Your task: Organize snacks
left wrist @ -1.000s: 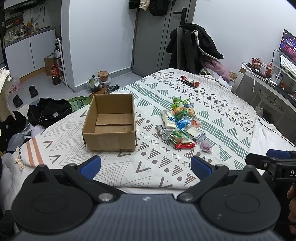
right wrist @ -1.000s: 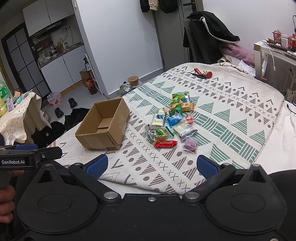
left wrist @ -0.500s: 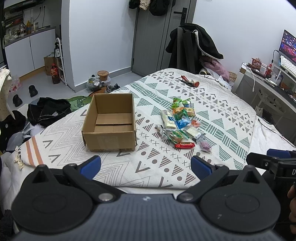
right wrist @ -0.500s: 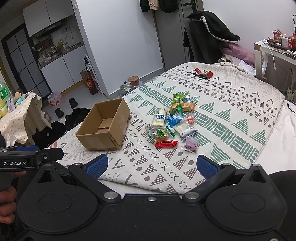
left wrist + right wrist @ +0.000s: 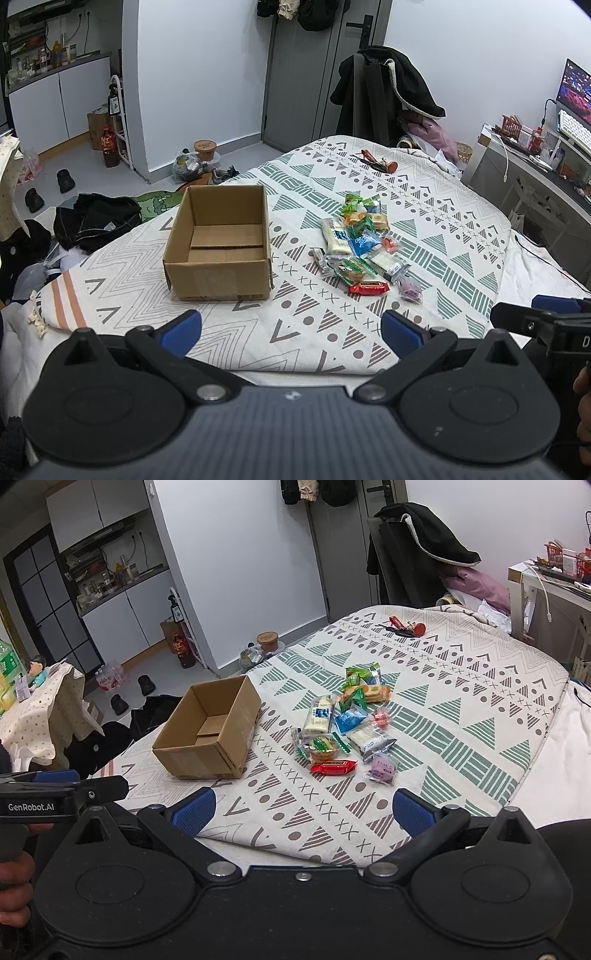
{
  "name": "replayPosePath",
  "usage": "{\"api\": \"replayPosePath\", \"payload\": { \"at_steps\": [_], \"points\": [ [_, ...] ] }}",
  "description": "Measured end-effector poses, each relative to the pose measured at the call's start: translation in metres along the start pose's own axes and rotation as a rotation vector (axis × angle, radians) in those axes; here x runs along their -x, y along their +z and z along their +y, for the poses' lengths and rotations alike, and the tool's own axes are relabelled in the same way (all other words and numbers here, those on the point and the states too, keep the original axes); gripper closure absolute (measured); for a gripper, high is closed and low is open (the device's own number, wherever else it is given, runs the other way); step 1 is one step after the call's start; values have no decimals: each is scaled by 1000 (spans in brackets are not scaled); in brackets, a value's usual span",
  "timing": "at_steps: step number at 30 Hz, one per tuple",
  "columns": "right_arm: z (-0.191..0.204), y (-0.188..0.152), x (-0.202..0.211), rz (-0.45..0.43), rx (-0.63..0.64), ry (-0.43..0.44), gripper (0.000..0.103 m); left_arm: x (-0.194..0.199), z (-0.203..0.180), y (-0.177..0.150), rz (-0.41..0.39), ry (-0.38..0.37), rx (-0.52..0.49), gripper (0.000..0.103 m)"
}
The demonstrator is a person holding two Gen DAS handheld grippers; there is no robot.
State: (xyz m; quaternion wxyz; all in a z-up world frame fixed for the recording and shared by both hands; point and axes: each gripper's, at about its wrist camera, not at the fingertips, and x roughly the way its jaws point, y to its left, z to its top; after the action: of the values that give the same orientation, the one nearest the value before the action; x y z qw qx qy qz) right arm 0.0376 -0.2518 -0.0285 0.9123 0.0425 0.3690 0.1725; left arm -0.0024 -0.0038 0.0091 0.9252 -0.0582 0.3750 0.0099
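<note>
An open, empty cardboard box (image 5: 221, 243) (image 5: 212, 729) stands on the patterned bedspread. To its right lies a pile of several wrapped snacks (image 5: 364, 245) (image 5: 345, 723), with a red packet (image 5: 368, 287) (image 5: 333, 766) and a purple one (image 5: 410, 290) (image 5: 384, 766) nearest me. My left gripper (image 5: 291, 330) is open and empty, held back over the bed's near edge. My right gripper (image 5: 301, 810) is open and empty too, level with it. Each gripper shows at the edge of the other's view.
The bed (image 5: 461, 206) fills the middle. Keys with a red tag (image 5: 404, 627) lie at its far end. A chair draped with a black coat (image 5: 384, 92) stands behind. A desk (image 5: 535, 166) is at right. Clothes and shoes (image 5: 96, 218) lie on the floor at left.
Almost nothing has changed. The right wrist view has crept very slightly toward the bed. Both grippers stay open and the box and snacks have not moved.
</note>
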Motion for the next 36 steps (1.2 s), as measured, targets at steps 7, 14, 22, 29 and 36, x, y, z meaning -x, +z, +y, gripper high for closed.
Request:
{"api": "replayPosePath", "payload": {
  "at_steps": [7, 14, 22, 29, 36],
  "points": [
    [-1, -2, -2, 4, 2, 0, 0, -1, -2, 0, 7, -3, 2, 0],
    [-6, 4, -12, 10, -1, -6, 0, -5, -9, 4, 14, -11, -2, 0],
    [-19, 9, -34, 39, -15, -17, 0, -36, -15, 8, 36, -5, 3, 1],
    [-34, 15, -55, 64, -45, -35, 1, -66, -21, 19, 65, -20, 3, 1],
    [-53, 23, -80, 95, -100, -49, 11, -95, -26, 30, 76, -42, 25, 3]
  ]
}}
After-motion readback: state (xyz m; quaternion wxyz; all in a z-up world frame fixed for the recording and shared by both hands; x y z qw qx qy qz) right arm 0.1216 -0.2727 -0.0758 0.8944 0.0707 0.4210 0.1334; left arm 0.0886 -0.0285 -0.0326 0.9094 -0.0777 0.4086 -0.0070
